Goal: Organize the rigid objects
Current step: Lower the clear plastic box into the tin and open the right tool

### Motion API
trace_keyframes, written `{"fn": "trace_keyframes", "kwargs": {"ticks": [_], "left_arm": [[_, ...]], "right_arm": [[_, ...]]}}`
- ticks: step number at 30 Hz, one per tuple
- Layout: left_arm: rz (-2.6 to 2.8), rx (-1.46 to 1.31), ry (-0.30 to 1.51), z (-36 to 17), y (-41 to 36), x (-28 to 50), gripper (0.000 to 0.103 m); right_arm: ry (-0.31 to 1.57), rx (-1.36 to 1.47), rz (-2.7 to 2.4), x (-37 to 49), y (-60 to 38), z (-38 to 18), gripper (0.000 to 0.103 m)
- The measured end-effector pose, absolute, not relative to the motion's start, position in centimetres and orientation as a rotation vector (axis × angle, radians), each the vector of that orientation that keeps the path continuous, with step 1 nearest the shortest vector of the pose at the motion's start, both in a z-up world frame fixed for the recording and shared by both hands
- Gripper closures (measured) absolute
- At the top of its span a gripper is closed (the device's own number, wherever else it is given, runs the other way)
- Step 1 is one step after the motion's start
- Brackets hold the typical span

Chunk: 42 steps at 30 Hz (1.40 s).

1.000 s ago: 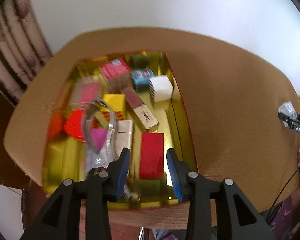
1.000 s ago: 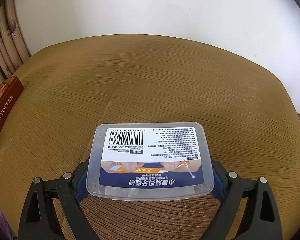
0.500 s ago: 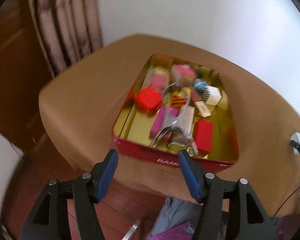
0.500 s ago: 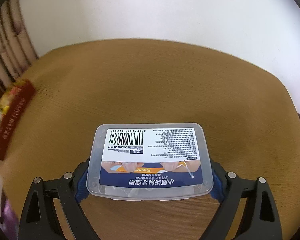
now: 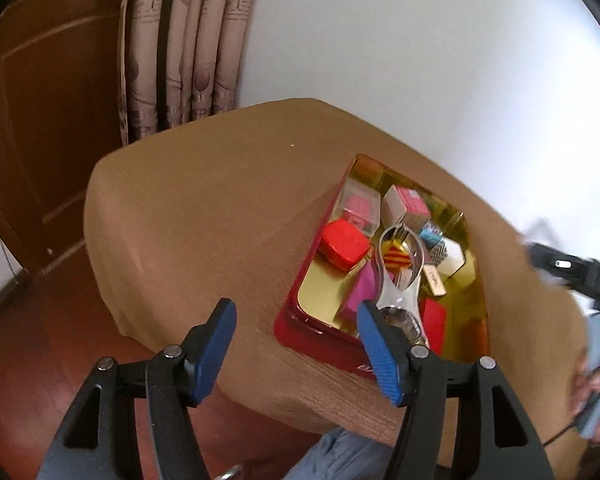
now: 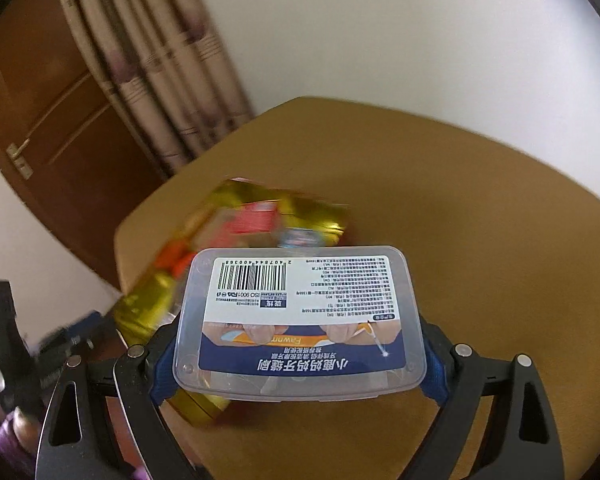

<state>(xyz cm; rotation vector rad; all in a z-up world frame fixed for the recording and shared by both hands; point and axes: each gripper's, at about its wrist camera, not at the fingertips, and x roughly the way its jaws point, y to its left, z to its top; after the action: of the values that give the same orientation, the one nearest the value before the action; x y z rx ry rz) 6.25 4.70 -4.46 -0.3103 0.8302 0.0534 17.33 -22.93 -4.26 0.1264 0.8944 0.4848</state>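
Observation:
A red tin with a gold inside [image 5: 316, 336] sits on the brown table [image 5: 204, 208]. It holds several small boxes, among them a red rounded one [image 5: 344, 244] and a pink one [image 5: 410, 206], with a silver metal tool [image 5: 400, 288] lying across them. My left gripper [image 5: 296, 312] hangs open and empty near the tin's front left corner, off the table edge. My right gripper [image 6: 300, 360] is shut on a clear plastic floss box [image 6: 300, 320] with a barcode label, held in the air. The tin [image 6: 148, 304] shows blurred behind and left of that box.
A patterned curtain [image 5: 188, 40] and a brown wooden door [image 5: 40, 80] stand behind the table's left corner, a white wall at the back. Bare tablecloth lies left of the tin. A person's hand [image 5: 592, 392] and blurred black gripper parts [image 5: 572, 268] sit at the right edge.
My left gripper drew back from over the tin, its jaws spread wider and it rolled. My right gripper lifted the floss box off the table and swung it left until the tin came into view.

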Motion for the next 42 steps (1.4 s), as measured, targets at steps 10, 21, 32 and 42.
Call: {"fn": "trace_keyframes", "kwargs": {"ticks": [10,21,32,42], "left_arm": [[0.036,-0.270,0.878,-4.0,4.5,6.6,0.039],[0.081,-0.138,0.796,-3.0,2.7,6.1,0.039],[0.080,-0.111,0.803,-3.7,2.7,6.4,0.039],[0.058,-0.128,0.704,-2.7,2.8,5.4,0.039]], "right_arm": [[0.957,0.163,0.550,20.7,-15.2,-8.0,0.013],[0.942,0.135,0.542,20.6,-15.6,-9.1,0.012],[0.847,0.156,0.528,19.9,-16.3,-7.5,0.008],[0.617,0.011,0.385,10.0,-14.2,-4.5,0.000]]}}
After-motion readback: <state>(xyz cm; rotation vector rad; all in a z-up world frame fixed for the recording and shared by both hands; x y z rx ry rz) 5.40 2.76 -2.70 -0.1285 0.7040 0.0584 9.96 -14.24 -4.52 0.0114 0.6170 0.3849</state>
